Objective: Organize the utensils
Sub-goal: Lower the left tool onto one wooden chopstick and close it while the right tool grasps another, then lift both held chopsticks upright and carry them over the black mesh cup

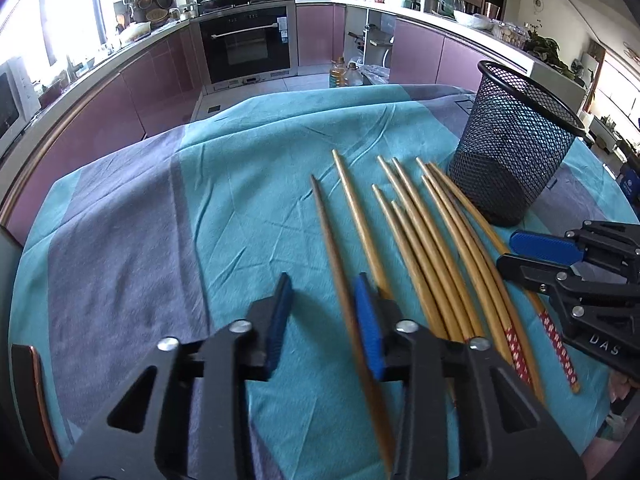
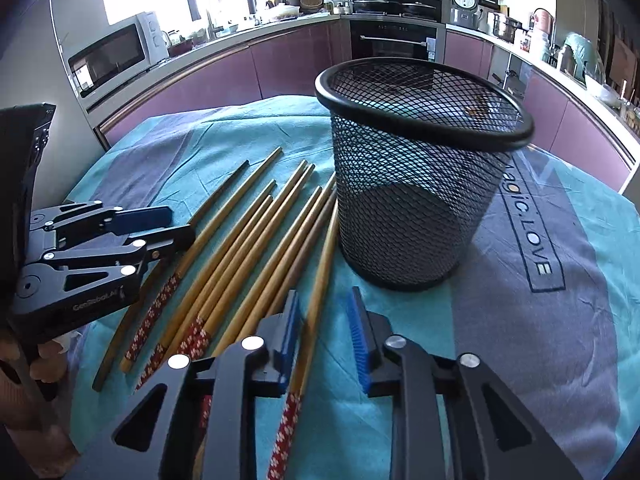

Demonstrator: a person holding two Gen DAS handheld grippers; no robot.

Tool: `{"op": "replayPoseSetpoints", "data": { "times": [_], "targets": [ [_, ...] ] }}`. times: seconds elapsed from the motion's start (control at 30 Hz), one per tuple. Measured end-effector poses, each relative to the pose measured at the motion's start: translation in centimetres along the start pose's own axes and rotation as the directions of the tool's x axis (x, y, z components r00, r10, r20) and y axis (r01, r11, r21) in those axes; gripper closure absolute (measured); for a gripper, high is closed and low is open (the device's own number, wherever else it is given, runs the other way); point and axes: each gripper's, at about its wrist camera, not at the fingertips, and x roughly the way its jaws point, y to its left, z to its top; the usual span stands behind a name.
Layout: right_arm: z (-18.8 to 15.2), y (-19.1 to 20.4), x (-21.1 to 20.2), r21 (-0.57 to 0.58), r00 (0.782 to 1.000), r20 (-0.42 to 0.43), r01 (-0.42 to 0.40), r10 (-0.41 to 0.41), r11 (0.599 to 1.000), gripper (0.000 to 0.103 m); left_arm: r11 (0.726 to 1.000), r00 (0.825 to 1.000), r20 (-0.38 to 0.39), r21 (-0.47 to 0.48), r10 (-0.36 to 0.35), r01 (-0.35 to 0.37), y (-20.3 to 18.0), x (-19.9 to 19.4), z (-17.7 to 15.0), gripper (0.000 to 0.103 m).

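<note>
Left wrist view: my left gripper [image 1: 322, 312] hangs low over the teal and grey-purple striped tablecloth [image 1: 168, 208]; blue-padded fingers spread, nothing between them; its right finger sits over the darker brown chopstick [image 1: 326, 224] at the left edge of the row
Right wrist view: my right gripper [image 2: 326, 340] also spread and gripping nothing; one wooden chopstick with a red-and-white patterned end [image 2: 320, 280] runs up through the gap, close to the left pad; cannot tell if it touches
Chopsticks: loose fan of tan wooden chopsticks [image 1: 432, 248] flat on the cloth; tips point away toward the kitchen, patterned red-and-white handle ends nearest me; several overlap
Holder: black wire-mesh cup [image 2: 416, 184] upright on the cloth, just right of the chopsticks; nearest tips reach its base; nothing visible inside through the mesh
Cross-check: left view shows the right gripper [image 1: 520, 254] at the right edge of the fan, fingers parted; right view shows the left gripper [image 2: 172, 222] at the left edge, parted too
Background: purple kitchen cabinets [image 1: 120, 92]; black built-in oven [image 1: 246, 46]; white microwave [image 2: 116, 50]
</note>
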Motion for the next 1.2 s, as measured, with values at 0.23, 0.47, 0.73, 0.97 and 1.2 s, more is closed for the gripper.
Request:
{"op": "replayPoseSetpoints", "data": {
  "times": [0.23,0.47,0.73,0.97,1.2],
  "targets": [
    [-0.2,-0.9,-0.2,0.058,0.999,0.012,-0.051,0.050,0.997,0.096,0.999,1.000,0.003,-0.044,-0.021,0.021,-0.2,0.2,0.4,0.094],
    [-0.4,-1.4,-1.9,0.062,0.995,0.052,-0.089,0.086,0.994,0.097,0.997,0.999,0.031,-0.063,-0.045,0.047,0.4,-1.4,0.1,0.095],
    [-0.2,-1.0,-5.1,0.021,0.979,0.129,-0.162,0.158,0.986,0.097,0.986,0.984,0.095,-0.056,-0.151,0.157,0.9,-5.9,0.1,0.095],
    [0.3,-1.8,-8.7,0.006,0.958,0.224,-0.186,0.180,0.983,0.097,0.972,0.955,0.194,-0.025,-0.225,0.235,0.8,-11.3,0.9,0.095],
    [1.5,-2.8,-11.9,0.014,0.928,0.317,-0.209,0.194,0.978,0.097,0.952,0.913,0.284,-0.009,-0.292,0.307,0.9,-16.1,2.0,0.096]
  ]
}}
